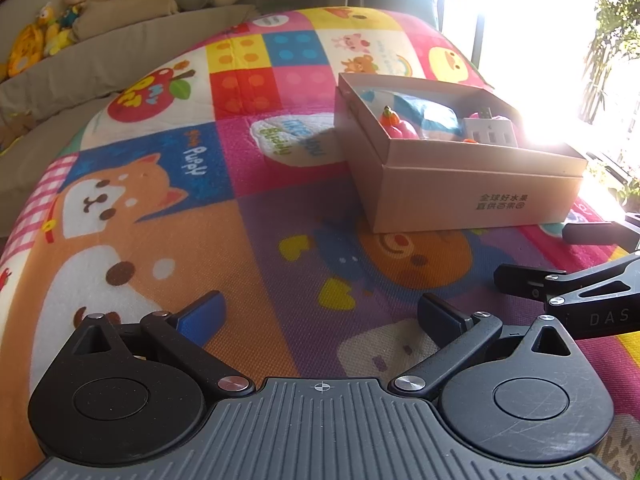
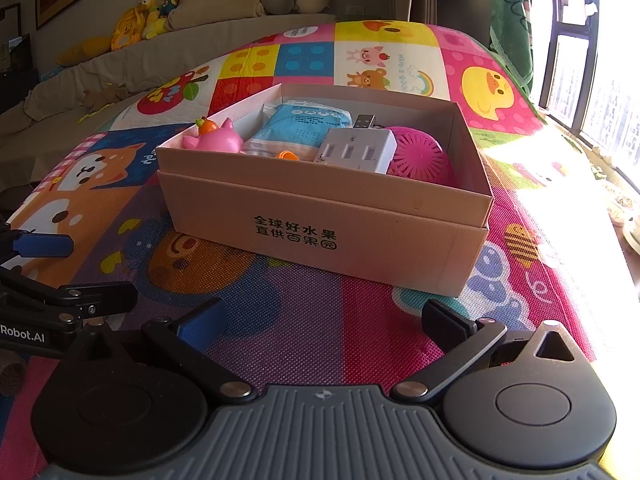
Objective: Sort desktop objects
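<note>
An open cardboard box (image 2: 360,240) (image 1: 472,188) stands on the colourful play mat. Inside it lie a pink pig toy (image 2: 216,140) (image 1: 396,126), a blue packet (image 2: 300,124) (image 1: 428,116), a white USB hub (image 2: 358,150) (image 1: 490,132) and a pink mesh ball (image 2: 420,154). My left gripper (image 1: 322,312) is open above the mat, left of and nearer than the box, nothing between its fingers. My right gripper (image 2: 324,318) is open too, empty, just in front of the box. Each gripper shows at the other view's edge: right gripper (image 1: 560,256), left gripper (image 2: 72,268).
The play mat (image 1: 192,216) (image 2: 304,320) covers the whole surface. Behind it runs a beige sofa (image 2: 160,64) with plush toys (image 2: 148,16) (image 1: 52,28) and a neck pillow. Bright windows (image 2: 592,80) lie to the right, washing out that side.
</note>
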Available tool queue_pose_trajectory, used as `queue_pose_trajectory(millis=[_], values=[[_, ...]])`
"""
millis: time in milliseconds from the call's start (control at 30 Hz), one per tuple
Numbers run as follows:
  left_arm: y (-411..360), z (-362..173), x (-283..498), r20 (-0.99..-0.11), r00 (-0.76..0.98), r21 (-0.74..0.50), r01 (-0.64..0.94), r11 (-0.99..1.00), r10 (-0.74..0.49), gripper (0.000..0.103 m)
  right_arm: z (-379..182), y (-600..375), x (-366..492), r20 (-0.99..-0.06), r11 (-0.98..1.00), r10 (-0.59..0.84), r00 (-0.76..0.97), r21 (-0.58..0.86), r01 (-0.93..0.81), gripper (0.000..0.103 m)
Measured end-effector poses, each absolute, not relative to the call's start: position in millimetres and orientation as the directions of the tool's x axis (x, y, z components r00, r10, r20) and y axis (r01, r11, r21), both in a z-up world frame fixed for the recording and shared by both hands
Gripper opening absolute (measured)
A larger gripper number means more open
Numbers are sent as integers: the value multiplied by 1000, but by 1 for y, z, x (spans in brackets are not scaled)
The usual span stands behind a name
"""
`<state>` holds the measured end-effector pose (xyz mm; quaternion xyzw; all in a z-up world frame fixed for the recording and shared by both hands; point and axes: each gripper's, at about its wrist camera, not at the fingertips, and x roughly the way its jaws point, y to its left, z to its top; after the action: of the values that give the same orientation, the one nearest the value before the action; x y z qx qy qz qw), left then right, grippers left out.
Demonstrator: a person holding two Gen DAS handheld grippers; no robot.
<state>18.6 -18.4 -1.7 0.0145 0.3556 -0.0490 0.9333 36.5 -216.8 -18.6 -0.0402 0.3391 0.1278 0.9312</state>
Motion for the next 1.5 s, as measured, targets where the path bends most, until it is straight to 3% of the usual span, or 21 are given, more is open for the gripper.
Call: queue_pose_trajectory(millis=[1500], values=[[-18, -1, 18, -665, 742, -11, 103, 995, -84, 103, -18, -217, 36, -642, 964, 211, 737, 12, -265, 103]])
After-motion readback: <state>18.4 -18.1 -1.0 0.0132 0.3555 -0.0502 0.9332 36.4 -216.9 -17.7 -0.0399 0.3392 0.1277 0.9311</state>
